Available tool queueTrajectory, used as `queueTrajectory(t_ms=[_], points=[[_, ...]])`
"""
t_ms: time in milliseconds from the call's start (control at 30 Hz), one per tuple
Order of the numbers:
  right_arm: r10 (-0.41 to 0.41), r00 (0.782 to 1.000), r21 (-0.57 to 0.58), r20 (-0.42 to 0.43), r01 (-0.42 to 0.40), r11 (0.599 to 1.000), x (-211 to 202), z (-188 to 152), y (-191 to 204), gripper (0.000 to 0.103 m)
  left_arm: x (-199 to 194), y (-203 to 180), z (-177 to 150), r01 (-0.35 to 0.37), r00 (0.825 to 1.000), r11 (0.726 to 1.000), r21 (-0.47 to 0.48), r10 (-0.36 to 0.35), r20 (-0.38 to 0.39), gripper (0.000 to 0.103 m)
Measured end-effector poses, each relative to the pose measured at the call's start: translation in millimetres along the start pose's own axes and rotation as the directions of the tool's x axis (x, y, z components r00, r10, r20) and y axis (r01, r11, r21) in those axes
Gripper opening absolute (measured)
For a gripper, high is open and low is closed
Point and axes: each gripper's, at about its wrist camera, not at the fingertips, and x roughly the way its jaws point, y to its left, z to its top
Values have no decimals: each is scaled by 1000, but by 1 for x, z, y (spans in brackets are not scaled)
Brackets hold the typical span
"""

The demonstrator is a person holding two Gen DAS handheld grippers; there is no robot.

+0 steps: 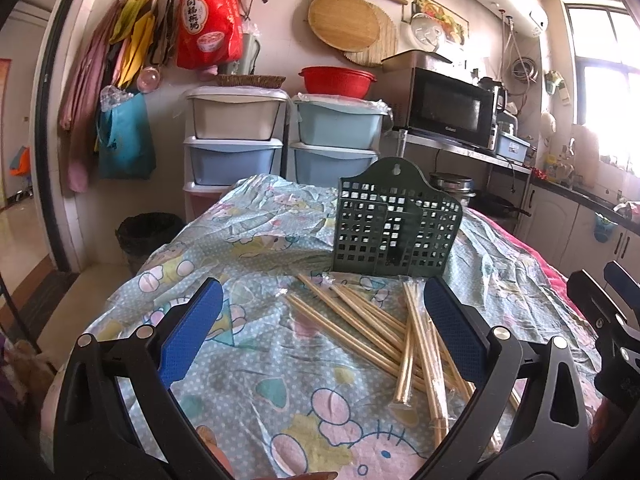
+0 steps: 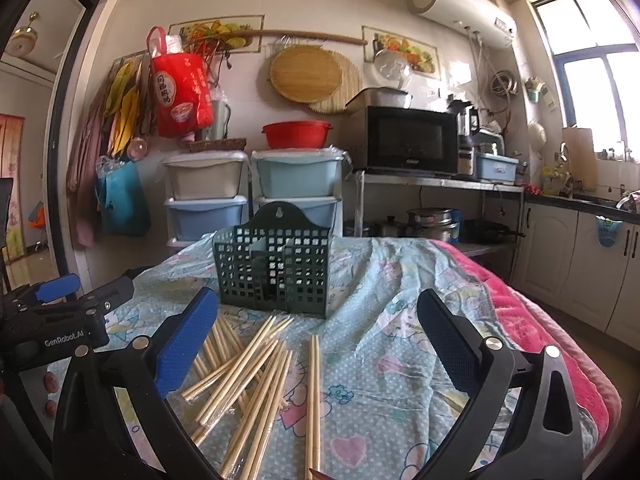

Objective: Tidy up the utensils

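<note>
Nothing looks sorted yet: every chopstick [image 2: 256, 364] lies loose just before the empty green holder [image 2: 274, 264], while left gripper [image 1: 324, 332] and right gripper [image 2: 318, 344] hover spread, grasping nothing.

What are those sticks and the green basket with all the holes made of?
The chopsticks look like bamboo or wood: pale tan, matte, in clear shiny wrappers. The dark green holder looks like moulded plastic: smooth, stiff, with a neat grid of square holes.
</note>
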Motion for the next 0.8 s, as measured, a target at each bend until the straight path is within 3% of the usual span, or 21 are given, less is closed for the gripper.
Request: queueTrajectory(t_ms=[333, 600, 800], points=[[98, 990, -48, -104, -104, 993, 21, 7, 14, 97, 15, 22, 5, -17, 997, 999, -41, 14, -71, 93], [186, 956, -60, -228, -204, 977, 55, 17, 27, 96, 29, 36, 18, -15, 993, 997, -71, 7, -114, 93], [209, 924, -64, -320, -241, 968, 88, 25, 35, 82, 47, 46, 28, -20, 987, 995, -94, 5, -160, 93]])
